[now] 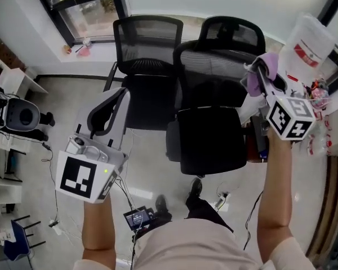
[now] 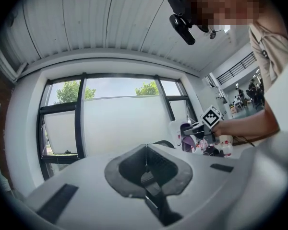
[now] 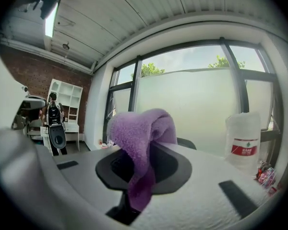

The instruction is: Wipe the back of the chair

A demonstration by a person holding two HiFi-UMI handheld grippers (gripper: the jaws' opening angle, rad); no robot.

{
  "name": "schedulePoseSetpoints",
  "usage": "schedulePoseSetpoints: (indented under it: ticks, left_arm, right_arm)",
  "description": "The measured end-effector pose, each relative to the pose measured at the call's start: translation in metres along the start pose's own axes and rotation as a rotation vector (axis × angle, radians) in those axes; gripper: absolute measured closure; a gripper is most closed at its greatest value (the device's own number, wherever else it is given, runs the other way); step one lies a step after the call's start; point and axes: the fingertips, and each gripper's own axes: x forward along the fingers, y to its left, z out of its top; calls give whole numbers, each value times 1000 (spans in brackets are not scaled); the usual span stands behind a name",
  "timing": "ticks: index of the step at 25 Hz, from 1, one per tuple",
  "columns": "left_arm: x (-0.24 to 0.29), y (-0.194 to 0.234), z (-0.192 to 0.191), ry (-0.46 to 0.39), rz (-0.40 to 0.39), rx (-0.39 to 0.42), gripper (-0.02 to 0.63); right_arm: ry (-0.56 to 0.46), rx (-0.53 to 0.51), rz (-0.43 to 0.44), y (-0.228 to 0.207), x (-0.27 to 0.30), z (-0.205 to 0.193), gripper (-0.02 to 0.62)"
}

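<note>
Left gripper (image 1: 114,97) is closest to you, low on your left, claw pressed together on nothing (image 2: 145,157). It's doing no work right now.

Chair back (image 1: 214,66) is straight ahead, past the seat (image 1: 208,142), with a second chair (image 1: 148,38) just beside it on the left. It's black mesh, so I'd expect it to give when you push. The chair will probably swivel or roll too, so go light, or steady the frame with your free gripper.

Cloth (image 1: 266,65) is purple and fluffy, up by the back's right edge. It looks soft and light. Right gripper (image 1: 262,75) is clamped on a fold of it (image 3: 144,152), with a floppy bunch (image 3: 139,133) poking past the tips. That's a good hold, so wipe with the bunch. I don't think it's touching the mesh yet.

Jug (image 1: 307,44) is off to the right.
</note>
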Motion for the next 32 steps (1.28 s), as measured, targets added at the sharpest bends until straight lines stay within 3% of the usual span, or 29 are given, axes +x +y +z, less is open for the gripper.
schedulePoseSetpoints:
  ticks: [9,19,25,32]
  left_arm:
    - [-54,-16,42,-66,-61,7,598]
    - [-105,-17,54,-89,-112,-1,598]
    - [-122,-11,46,-83,-116,-30,598]
    - [-128,-5,37,-73,-125,-48,598]
  right_arm:
    - [-76,-18,4,44,-116,54,543]
    - [-70,7,9,98,-221,57,543]
    - [-34,-47,-15,126,-258,53,549]
    - [-21,-41,-20,137,-263,53,549]
